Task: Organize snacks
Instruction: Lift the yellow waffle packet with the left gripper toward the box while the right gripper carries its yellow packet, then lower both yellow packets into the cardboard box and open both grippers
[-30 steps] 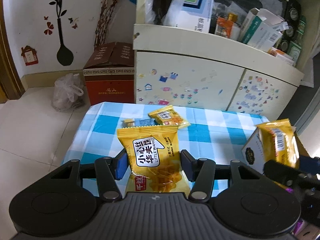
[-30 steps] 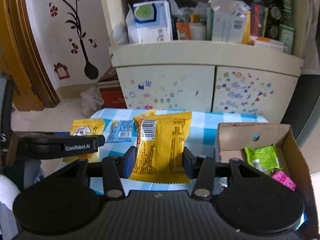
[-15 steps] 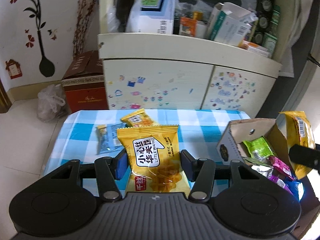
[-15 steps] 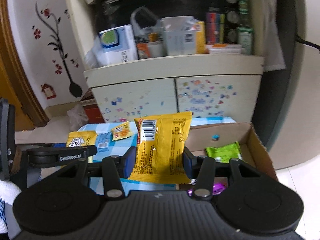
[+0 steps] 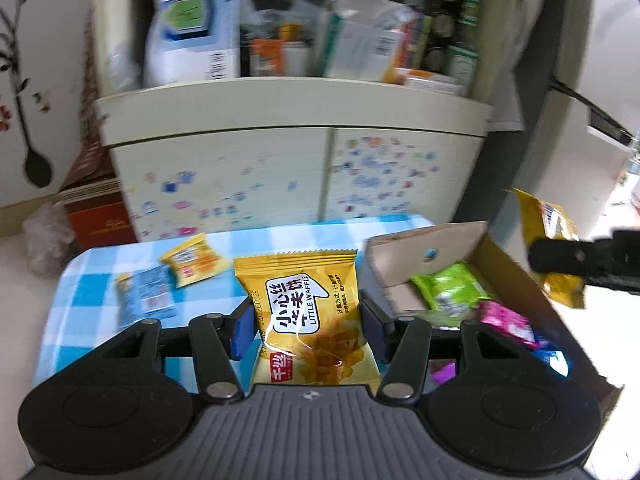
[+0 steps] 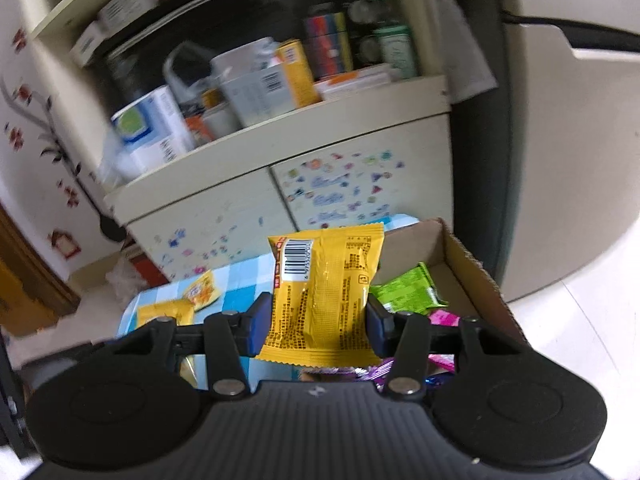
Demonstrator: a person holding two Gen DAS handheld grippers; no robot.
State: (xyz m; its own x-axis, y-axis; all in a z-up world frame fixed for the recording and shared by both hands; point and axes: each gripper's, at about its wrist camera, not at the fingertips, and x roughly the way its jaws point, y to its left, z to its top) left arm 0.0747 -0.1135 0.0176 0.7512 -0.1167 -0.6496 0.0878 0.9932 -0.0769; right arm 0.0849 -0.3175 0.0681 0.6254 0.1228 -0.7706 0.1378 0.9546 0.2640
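Note:
My left gripper (image 5: 306,326) is shut on a yellow Little Waffle packet (image 5: 308,320), held above the blue checked table (image 5: 76,292) just left of the cardboard box (image 5: 516,280). My right gripper (image 6: 316,322) is shut on a second yellow packet (image 6: 324,292), barcode side facing me, held over the box (image 6: 472,268). That packet also shows at the right of the left wrist view (image 5: 550,248). The box holds a green packet (image 5: 448,290), a pink one (image 5: 506,320) and others.
A small yellow packet (image 5: 192,260) and a blue packet (image 5: 146,296) lie on the table's left part. A cream cabinet (image 5: 296,152) with stickers and cluttered shelves stands behind the table. A red carton (image 5: 96,216) and a plastic bag (image 5: 44,236) sit on the floor at left.
Both grippers have swung to the right with their packets. The right one now hangs over the box, and the box has come into the left wrist view.

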